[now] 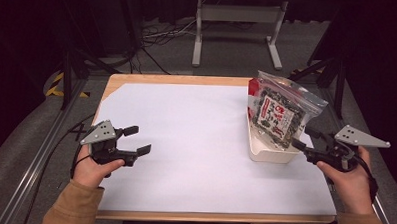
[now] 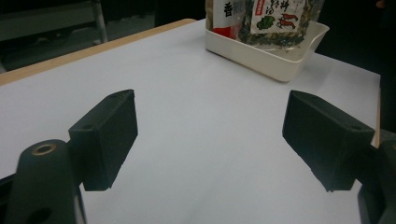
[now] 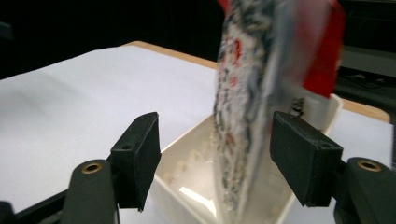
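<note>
Snack bag upright in tray, leaning back; right tool spread, beside it.

White tray with upright packets blocks right; left open.

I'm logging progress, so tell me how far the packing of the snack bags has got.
Done: two bags stand in the white bin, a red one behind a clear seaweed bag. In hand: the right hand-held gripper is open, with the clear bag between its pads, seemingly released. The left hand-held gripper is open, holding nothing. Left: nothing evident.
</note>
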A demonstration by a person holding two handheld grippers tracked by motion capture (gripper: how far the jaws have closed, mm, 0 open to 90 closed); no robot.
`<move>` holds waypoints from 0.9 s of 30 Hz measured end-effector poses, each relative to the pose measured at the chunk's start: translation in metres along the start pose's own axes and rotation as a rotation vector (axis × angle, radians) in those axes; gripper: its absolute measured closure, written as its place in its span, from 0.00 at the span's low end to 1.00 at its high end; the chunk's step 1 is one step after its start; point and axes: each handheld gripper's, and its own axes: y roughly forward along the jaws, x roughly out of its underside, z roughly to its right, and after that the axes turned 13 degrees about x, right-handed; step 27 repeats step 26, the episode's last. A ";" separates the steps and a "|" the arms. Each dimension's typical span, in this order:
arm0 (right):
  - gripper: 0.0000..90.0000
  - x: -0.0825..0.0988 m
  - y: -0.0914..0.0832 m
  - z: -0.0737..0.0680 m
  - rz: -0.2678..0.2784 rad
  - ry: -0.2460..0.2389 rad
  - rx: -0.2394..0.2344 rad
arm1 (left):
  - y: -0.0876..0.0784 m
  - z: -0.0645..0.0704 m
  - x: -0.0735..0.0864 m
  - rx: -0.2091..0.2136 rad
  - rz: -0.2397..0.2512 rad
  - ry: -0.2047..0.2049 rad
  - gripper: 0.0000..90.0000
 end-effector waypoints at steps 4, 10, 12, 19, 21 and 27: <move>0.35 0.006 0.001 -0.011 -0.002 -0.031 -0.005 | -0.005 0.003 0.005 0.000 0.008 -0.003 0.21; 0.36 0.013 0.000 -0.017 -0.005 -0.029 0.014 | -0.007 0.006 0.007 -0.001 0.013 -0.006 0.21; 0.37 0.017 -0.001 -0.018 -0.018 -0.027 0.039 | -0.010 0.008 0.009 -0.001 0.013 -0.005 0.21; 0.37 0.023 -0.003 -0.027 -0.011 -0.041 0.012 | -0.018 0.013 0.014 -0.009 0.028 0.013 0.21; 0.37 0.025 0.000 -0.031 -0.011 -0.046 -0.003 | -0.019 0.014 0.015 -0.007 0.030 0.014 0.21; 0.37 0.027 0.004 -0.035 -0.020 -0.049 -0.018 | -0.021 0.014 0.016 -0.011 0.033 0.006 0.21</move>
